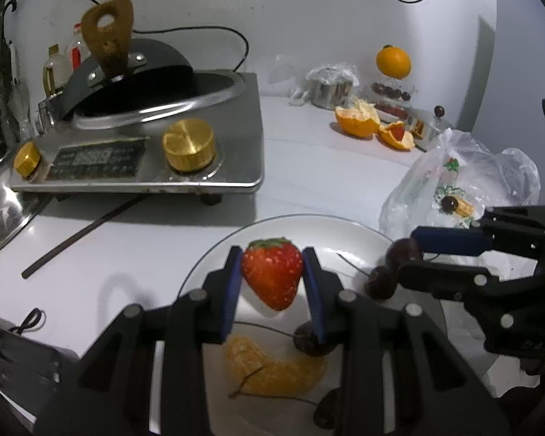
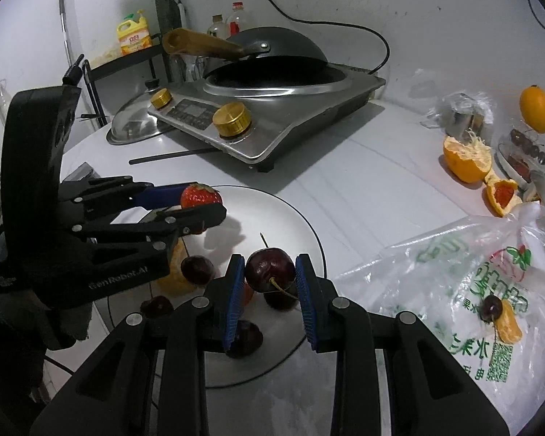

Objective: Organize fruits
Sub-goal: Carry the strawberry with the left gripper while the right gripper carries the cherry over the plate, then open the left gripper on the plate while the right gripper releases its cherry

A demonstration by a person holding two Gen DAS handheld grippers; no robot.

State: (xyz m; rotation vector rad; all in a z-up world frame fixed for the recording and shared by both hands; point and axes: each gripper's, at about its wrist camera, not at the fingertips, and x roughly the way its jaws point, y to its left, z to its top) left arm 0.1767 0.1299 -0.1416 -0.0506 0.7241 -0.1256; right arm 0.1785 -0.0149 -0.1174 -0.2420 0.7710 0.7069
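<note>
Lower half of the white plate (image 1: pixel 214 258) masked by the left gripper (image 1: pixel 272 276) body in the left wrist view; one cherry (image 1: pixel 310 341) half hidden behind its right finger, another at bottom edge too dark to make out. Orange segment (image 1: pixel 276 367) blurred, lower centre. In the right wrist view, plate (image 2: pixel 294 218) partly covered at left by the left gripper (image 2: pixel 203 207) housing; cherries beneath it only partly seen.

Left gripper: blue pads part-closed, clamped on strawberry (image 1: pixel 272 276), leafy cap toward frame top, berry centred between the pads, raised over the plate.

Right gripper (image 2: pixel 270 272): pads narrowed onto dark cherry (image 2: pixel 270 269), stem trailing downward; pinched at centre frame above plate's right half. Whether lifted clear of the cherry below, cannot tell.

Plastic bag (image 2: pixel 465 283) at right, beside plate.
</note>
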